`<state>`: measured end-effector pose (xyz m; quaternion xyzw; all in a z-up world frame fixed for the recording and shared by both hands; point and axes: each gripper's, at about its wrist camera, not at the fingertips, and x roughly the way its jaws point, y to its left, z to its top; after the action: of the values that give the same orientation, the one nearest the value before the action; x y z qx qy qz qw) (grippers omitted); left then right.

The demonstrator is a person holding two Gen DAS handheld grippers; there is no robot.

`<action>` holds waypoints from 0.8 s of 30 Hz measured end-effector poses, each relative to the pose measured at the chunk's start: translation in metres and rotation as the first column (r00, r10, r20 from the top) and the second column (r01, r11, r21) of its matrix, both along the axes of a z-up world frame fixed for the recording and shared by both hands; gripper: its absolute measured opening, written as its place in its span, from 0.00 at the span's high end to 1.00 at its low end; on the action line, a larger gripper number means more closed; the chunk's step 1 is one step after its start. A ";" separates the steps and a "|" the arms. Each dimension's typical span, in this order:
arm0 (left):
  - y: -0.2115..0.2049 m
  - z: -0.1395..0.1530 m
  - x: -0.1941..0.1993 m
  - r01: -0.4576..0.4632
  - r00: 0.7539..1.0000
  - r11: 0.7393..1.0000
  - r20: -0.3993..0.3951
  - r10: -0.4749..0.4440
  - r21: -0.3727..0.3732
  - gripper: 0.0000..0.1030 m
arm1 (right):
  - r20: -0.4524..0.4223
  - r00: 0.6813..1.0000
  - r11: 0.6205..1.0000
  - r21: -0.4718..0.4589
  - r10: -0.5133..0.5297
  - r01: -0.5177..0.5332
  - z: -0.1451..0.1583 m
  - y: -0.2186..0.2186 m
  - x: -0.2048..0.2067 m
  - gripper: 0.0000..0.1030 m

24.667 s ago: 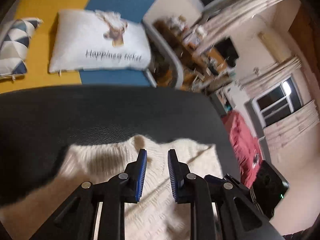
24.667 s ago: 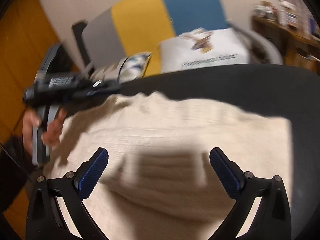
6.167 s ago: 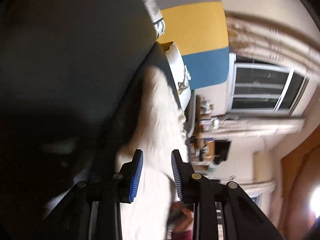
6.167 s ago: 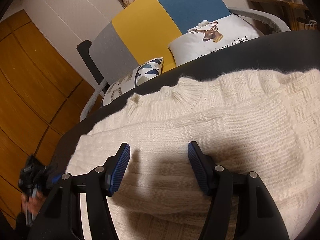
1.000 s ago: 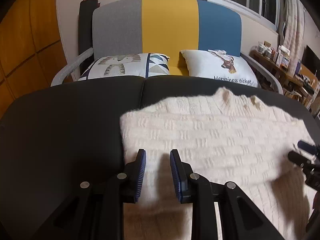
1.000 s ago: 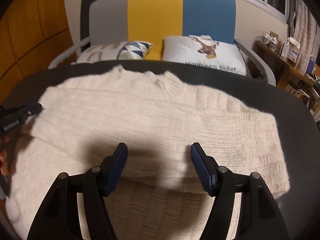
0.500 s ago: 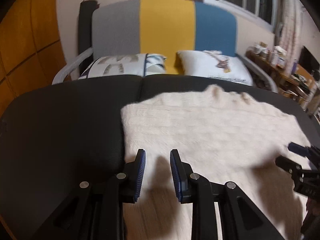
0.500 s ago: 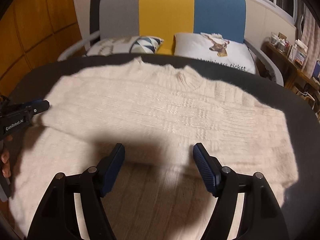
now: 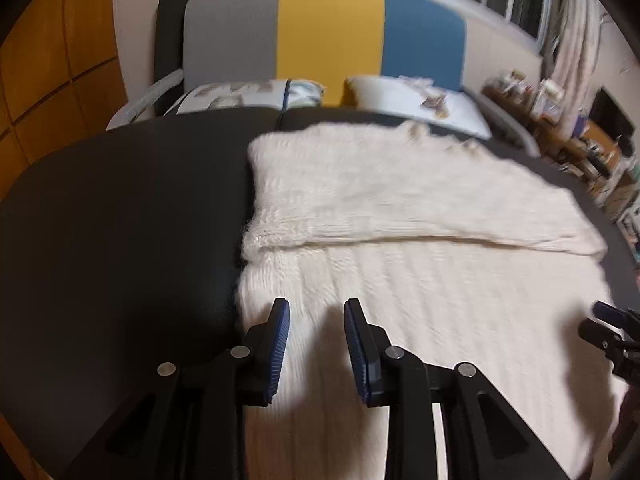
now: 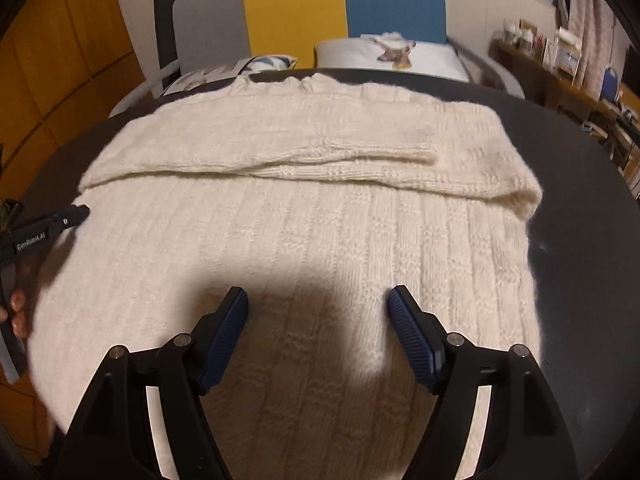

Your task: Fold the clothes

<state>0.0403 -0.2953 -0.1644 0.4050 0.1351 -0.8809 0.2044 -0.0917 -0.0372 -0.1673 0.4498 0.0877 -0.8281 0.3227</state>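
A cream knitted sweater (image 9: pixel 420 280) lies flat on the black table (image 9: pixel 120 220), with both sleeves folded across its upper part; it also shows in the right wrist view (image 10: pixel 300 220). My left gripper (image 9: pixel 316 312) hovers over the sweater's lower left edge, jaws a little apart and empty. My right gripper (image 10: pixel 318 300) is wide open and empty over the sweater's lower middle. The left gripper also shows at the left edge of the right wrist view (image 10: pixel 76 212).
Behind the table stands a grey, yellow and blue sofa (image 9: pixel 328 32) with a patterned cushion (image 9: pixel 240 94) and a white deer cushion (image 10: pixel 392 54). Cluttered shelves (image 9: pixel 580 148) are at the right. Wooden panels (image 10: pixel 60 60) are on the left.
Both grippers have drawn back toward the sweater's lower hem, so more of the sweater shows ahead of them. The sweater itself lies as before.
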 end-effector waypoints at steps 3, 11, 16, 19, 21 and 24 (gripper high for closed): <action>0.019 0.010 0.039 0.052 0.997 0.999 -0.059 -0.053 -0.014 0.72 | 0.018 0.999 0.998 -0.061 0.027 -0.026 0.018 0.020 0.014 0.26; 0.030 -0.026 0.067 0.075 0.997 0.997 -0.022 -0.075 -0.006 0.69 | -0.002 0.999 0.999 0.027 0.040 -0.040 -0.008 0.067 0.060 0.26; 0.021 -0.019 0.046 0.033 0.999 0.999 0.040 -0.033 -0.001 0.69 | -0.042 0.999 0.999 0.037 0.025 -0.024 -0.009 0.053 0.061 0.17; 0.028 -0.005 0.066 0.034 0.999 0.999 0.012 -0.034 -0.001 0.70 | 0.017 0.999 0.998 0.032 0.050 -0.051 -0.002 0.054 0.064 0.17; 0.038 -0.006 0.083 0.067 0.998 0.997 0.005 -0.067 -0.044 0.69 | 0.070 0.996 0.998 -0.044 0.053 -0.050 0.005 0.073 0.070 0.17; 0.046 -0.022 0.099 0.076 0.997 0.993 0.027 -0.073 -0.091 0.69 | 0.112 0.993 0.993 -0.112 0.046 -0.034 0.002 0.098 0.079 0.17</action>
<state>0.1391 -0.2497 -0.1861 0.4103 0.0768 -0.8884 0.1913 -0.0131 0.0603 -0.1655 0.4764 0.0324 -0.7978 0.3680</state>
